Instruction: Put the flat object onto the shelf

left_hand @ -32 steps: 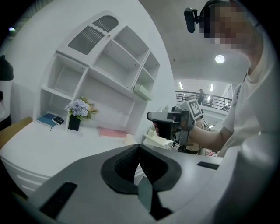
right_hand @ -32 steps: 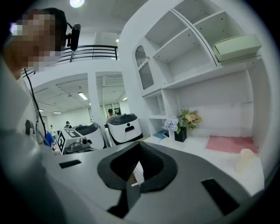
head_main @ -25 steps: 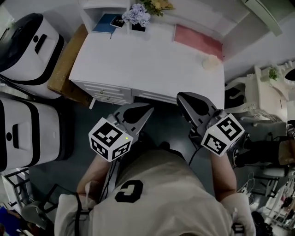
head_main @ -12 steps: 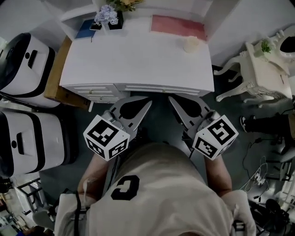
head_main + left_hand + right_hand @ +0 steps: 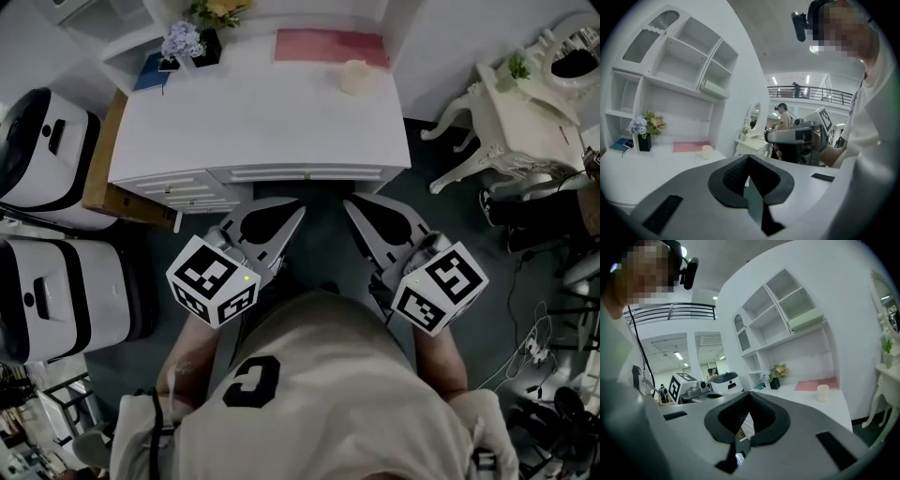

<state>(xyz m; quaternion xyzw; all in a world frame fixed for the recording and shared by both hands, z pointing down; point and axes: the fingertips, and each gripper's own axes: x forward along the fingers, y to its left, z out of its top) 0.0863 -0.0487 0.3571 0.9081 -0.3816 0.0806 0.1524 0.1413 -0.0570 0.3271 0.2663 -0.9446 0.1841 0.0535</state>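
The flat pink rectangular mat [image 5: 330,45] lay at the back of the white desk [image 5: 253,122], just beside a cream candle [image 5: 354,75], under the white shelf unit [image 5: 679,65]. Over the past second the desk had drawn nearer and squarer. The left gripper [image 5: 294,216] and right gripper [image 5: 356,208], both pinched together and empty, hung before its front edge, so the reach probably came next.

White worktop [image 5: 253,131] bearing a pink flat mat [image 5: 328,45], cream candle [image 5: 353,77], blue book [image 5: 150,73] and purple flowers [image 5: 181,40]. Marker cubes [image 5: 214,281] show black-and-white square patterns. Dark grey floor [image 5: 450,234].
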